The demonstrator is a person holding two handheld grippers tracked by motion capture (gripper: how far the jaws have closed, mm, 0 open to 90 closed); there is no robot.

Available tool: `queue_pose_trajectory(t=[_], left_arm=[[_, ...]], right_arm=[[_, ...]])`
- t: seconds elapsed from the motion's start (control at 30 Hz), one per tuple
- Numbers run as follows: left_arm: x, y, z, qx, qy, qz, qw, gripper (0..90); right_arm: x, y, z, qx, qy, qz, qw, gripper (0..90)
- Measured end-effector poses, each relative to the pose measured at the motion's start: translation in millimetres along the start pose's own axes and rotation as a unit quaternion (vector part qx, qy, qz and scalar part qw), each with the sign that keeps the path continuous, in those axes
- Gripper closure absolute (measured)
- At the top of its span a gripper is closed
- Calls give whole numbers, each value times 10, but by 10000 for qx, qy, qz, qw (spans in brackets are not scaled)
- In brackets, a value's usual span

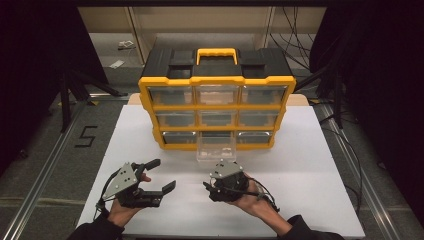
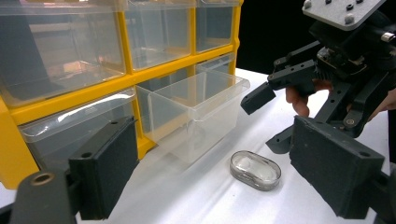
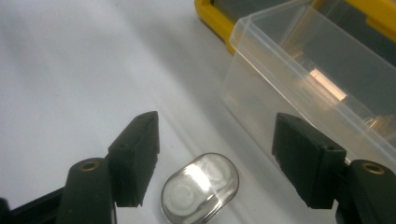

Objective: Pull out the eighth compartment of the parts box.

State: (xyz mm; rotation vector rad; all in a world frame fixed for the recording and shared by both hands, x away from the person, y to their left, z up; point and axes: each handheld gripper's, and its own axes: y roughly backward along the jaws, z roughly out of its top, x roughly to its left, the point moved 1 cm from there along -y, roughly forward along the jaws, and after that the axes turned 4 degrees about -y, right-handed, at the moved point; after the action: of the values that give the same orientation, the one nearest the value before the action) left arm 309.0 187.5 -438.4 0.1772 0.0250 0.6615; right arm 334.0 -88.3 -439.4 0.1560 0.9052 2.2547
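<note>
- We see a yellow and black organiser (image 1: 217, 100) standing at the far middle of the white table (image 1: 310, 170), with three rows of three clear drawers and a yellow handle (image 1: 216, 54) on its black top.
- We find the bottom middle drawer (image 1: 216, 148) pulled out toward us; the other drawers sit flush in their frame. In the left gripper view the open drawer (image 2: 196, 112) looks empty, though its clear walls make this hard to judge.
- We hold the left gripper (image 1: 159, 175) at the near left of the table, its jaws spread wide and gripping nothing. A grey three-cornered plate (image 1: 123, 177) sits on top of it.
- We hold the right gripper (image 1: 216, 172) just near of the open drawer, tilted down toward the table. In the right gripper view its jaws stand well apart with nothing clamped between them.
- We see a small clear oval case (image 3: 201, 189) lying on the table between those open jaws, touching neither of them as far as we can tell. It lies just near of the open drawer, apart from it.
- In the left gripper view the same case (image 2: 255, 170) rests on the table below the right gripper (image 2: 271, 116), with the drawer to its left.
- We cannot tell what the case holds; its contents look pale and blurred.
- Beyond the table we see grey floor with a painted number 5 (image 1: 86, 136) at the left.
</note>
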Motion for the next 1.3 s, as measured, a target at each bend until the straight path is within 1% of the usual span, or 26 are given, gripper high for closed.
queue_pose_trajectory(t=[0.2,0.43,0.5,0.6,0.7,1.03,1.07,1.1,1.17,1.3], left_arm=[[5,-3,2,-5,12,9,10000,153],[2,-13,4,-2,-3,9,10000,153],[4,-20,3,14,-2,-2,10000,153],[4,-26,0,19,1,-7,10000,153],[5,-24,0,15,6,-3,10000,153],[3,-32,-3,20,17,-14,10000,153],[2,-34,-4,23,15,-15,10000,153],[2,-36,-5,21,20,-18,10000,153],[1,-40,-7,26,25,-26,10000,153],[-2,-42,-8,29,15,-34,10000,153]], right_arm=[[-6,-23,1,79,-237,122,9996,307],[-33,-65,-9,262,-490,125,9984,282],[-32,-82,-16,320,-506,111,9981,277],[-40,-104,-25,420,-569,121,9974,270],[-45,-143,-31,538,-689,99,9961,265],[-61,-237,-48,740,-741,2,9945,265],[-67,-252,-53,772,-689,-10,9946,265],[-61,-264,-53,792,-732,13,9942,265],[-49,-288,-62,843,-715,21,9939,264],[-33,-339,-74,957,-628,10,9934,262]])
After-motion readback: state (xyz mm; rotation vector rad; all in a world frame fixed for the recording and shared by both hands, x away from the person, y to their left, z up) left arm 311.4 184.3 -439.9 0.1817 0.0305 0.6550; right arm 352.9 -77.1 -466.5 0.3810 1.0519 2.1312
